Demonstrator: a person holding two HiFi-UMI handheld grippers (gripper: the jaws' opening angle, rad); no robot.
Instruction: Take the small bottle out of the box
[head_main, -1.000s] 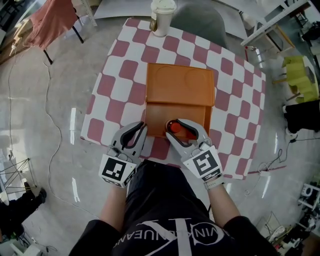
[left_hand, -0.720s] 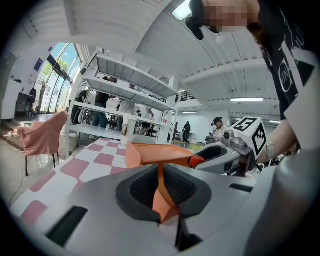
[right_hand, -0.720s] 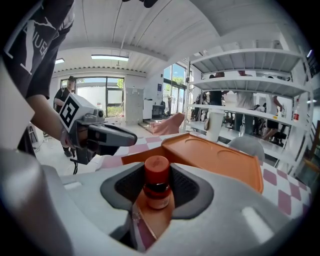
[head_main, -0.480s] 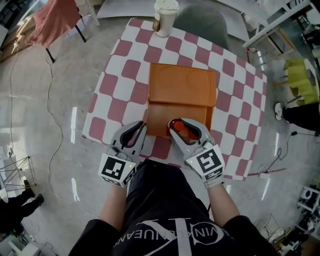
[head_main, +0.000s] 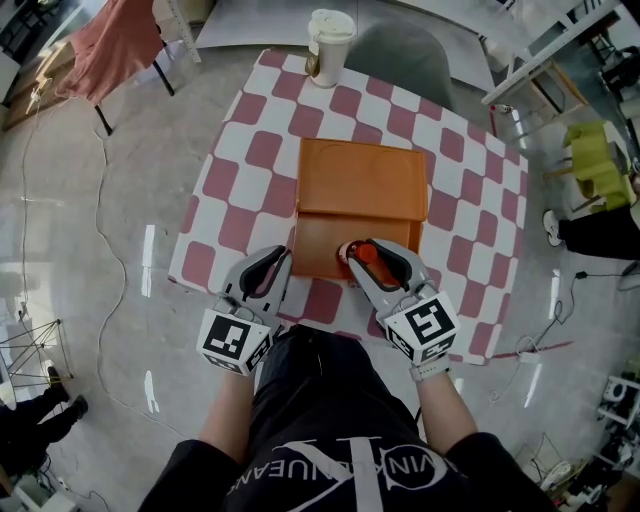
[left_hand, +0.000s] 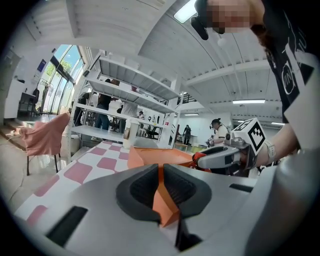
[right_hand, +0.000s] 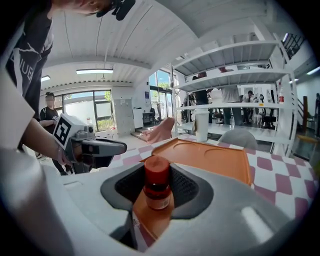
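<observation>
Nearest the person, the left gripper (head_main: 278, 260) is clamped on the near-left wall of the open orange plastic box (head_main: 318, 243). In the left gripper view its jaws pinch a thin orange edge w/ no gap either side. So that hand is the anchor, not the picker.

Just to its right, the right gripper (head_main: 352, 250) has the small bottle (head_main: 366, 254), red cap over a brownish body, btwn its jaws. Those jaws have just been closing. The right gripper view shows the small bottle (right_hand: 157, 183) dead centre, w/ both dark pads against its sides. The jaws stand fairly wide only because the bottle fills them. It is upright, long axis vertical, cap up, and the gripper comes at it from the near side, tipped a bit down. Its base looks to rest on the orange floor in the box's near-right part, so I'd say it isn't out yet.

What the next move turns on, imo: the bottle's axis is vertical, and the box's near wall seems to lie btwn bottle and person. So the way out is up first, then back or sideways. A straight pull back would prob. catch that wall. Only the right hand is on the bottle; the left is near but apart from it.

Further off, the box's flat orange lid (head_main: 362, 180) lies open on the pink-and-white chequered tablecloth (head_main: 250, 160). At the far edge stands a paper cup (head_main: 328, 35) w/ white lid, well apart.
</observation>
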